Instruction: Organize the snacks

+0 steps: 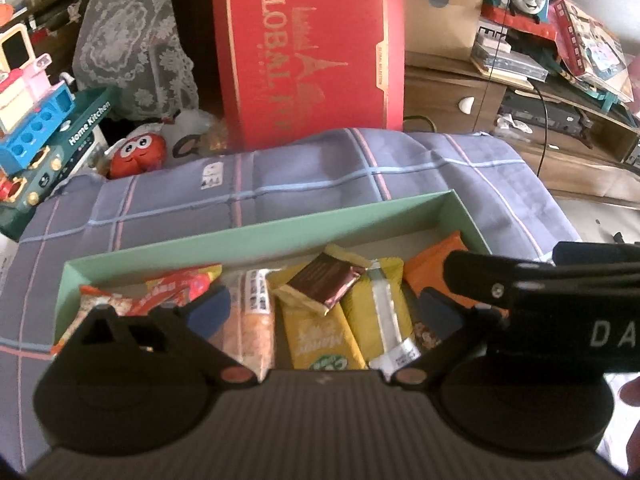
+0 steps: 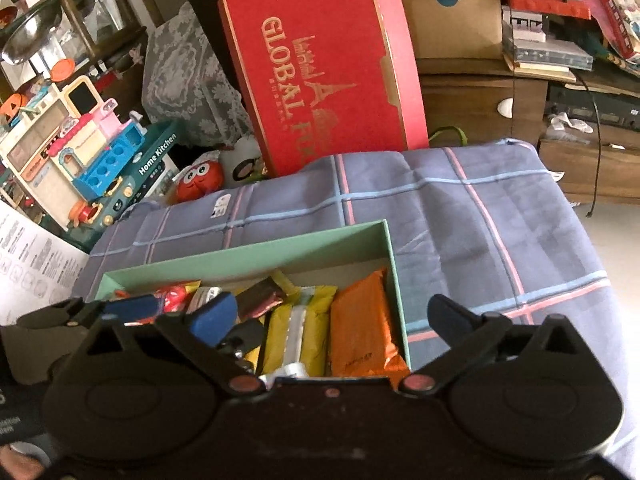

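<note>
Packaged snacks are seen crowded inside a shallow pale-green cardboard box (image 1: 256, 236). Both the left gripper (image 1: 324, 308) and right gripper (image 2: 336, 320) are held spread and empty. A brown foil chocolate square (image 1: 322, 282), perched loosely at twelve o'clock, could be knocked off.

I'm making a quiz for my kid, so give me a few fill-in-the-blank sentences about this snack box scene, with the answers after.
1. The snack packets lie inside a shallow cardboard tray whose walls are pale ____.
2. The flat foil packet at the tray's right end is ____.
3. The small dark brown chocolate wrapper rests on top of ____ packets.
4. The big upright red box behind the checked cloth carries ____ lettering.

Missing words: green; orange; yellow; gold
</note>
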{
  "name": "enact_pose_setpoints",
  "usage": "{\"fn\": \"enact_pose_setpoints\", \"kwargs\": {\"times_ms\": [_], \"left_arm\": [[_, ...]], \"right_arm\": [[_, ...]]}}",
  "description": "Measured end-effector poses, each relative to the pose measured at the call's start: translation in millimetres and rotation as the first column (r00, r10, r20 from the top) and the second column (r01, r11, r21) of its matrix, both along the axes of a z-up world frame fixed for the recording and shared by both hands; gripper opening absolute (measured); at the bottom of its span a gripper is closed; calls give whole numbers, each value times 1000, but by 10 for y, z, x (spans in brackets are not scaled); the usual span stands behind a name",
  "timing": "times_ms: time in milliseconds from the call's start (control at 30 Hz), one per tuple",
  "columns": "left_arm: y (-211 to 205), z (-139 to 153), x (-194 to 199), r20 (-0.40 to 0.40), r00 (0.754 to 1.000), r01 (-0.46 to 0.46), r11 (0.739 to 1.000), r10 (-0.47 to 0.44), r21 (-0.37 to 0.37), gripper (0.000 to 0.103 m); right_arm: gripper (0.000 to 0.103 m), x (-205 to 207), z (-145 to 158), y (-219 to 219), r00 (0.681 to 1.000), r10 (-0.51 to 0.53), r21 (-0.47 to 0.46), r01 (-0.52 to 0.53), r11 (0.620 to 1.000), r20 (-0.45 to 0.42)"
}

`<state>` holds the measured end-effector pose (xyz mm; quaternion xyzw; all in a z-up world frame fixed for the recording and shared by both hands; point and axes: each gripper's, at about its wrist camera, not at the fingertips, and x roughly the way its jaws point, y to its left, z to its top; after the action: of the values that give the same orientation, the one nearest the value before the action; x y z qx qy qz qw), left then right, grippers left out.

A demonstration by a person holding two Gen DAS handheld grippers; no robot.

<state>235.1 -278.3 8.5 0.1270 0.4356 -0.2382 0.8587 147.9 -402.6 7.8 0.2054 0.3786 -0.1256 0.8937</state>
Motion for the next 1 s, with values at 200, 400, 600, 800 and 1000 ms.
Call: {"fn": "enact_pose_setpoints", "kwargs": {"times_ms": [200, 400, 600, 800, 1000], "left_arm": [[201, 162, -260, 12, 1000, -8, 1000, 8, -7, 103], [462, 224, -608, -7, 1000, -20, 1000, 20, -21, 103], [686, 236, -944, -15, 1000, -17, 1000, 17, -16, 103], [885, 264, -1247, -1, 1000, -10, 1000, 10, -2, 103], [1065, 261, -1432, 4, 1000, -14, 1000, 14, 8, 103]], "right_arm": [[103, -269, 175, 108, 1000, -1, -15, 1, 1000, 14], [103, -557, 264, 295, 1000, 3, -24, -3, 1000, 16], [103, -852, 279, 464, 1000, -2, -7, 2, 1000, 16], [103, -1126, 283, 635, 1000, 2, 0, -2, 1000, 19], [103, -1358, 296, 791, 1000, 7, -17, -7, 1000, 24]]}}
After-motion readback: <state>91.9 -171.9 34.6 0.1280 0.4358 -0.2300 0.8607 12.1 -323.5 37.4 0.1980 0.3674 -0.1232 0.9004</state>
